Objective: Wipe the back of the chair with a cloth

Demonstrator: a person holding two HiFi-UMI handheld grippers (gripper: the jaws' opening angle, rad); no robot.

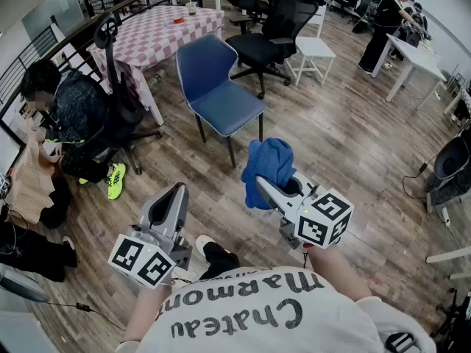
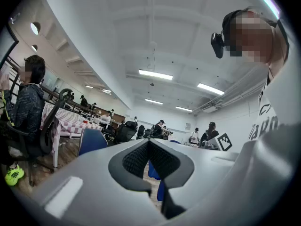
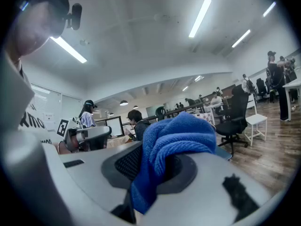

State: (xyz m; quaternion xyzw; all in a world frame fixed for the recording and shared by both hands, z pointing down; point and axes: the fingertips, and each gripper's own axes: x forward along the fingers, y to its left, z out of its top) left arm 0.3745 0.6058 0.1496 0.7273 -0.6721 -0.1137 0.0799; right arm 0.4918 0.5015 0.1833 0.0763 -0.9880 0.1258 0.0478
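A blue chair (image 1: 218, 88) stands on the wooden floor ahead of me, its curved back (image 1: 199, 65) turned to the left and far side; it also shows small in the left gripper view (image 2: 91, 141). My right gripper (image 1: 260, 187) is shut on a crumpled blue cloth (image 1: 268, 163), held up in the air short of the chair's seat. In the right gripper view the cloth (image 3: 176, 140) bulges out between the jaws of the right gripper (image 3: 154, 169). My left gripper (image 1: 176, 193) hangs lower left, jaws together with nothing in them (image 2: 149, 147). Neither gripper touches the chair.
A table with a pink checked cloth (image 1: 158, 29) stands behind the chair. A black office chair (image 1: 274, 29) and a white stool (image 1: 313, 54) are at the back right. A seated person (image 1: 72, 118) is at the left, and a white desk (image 1: 416, 54) at the right.
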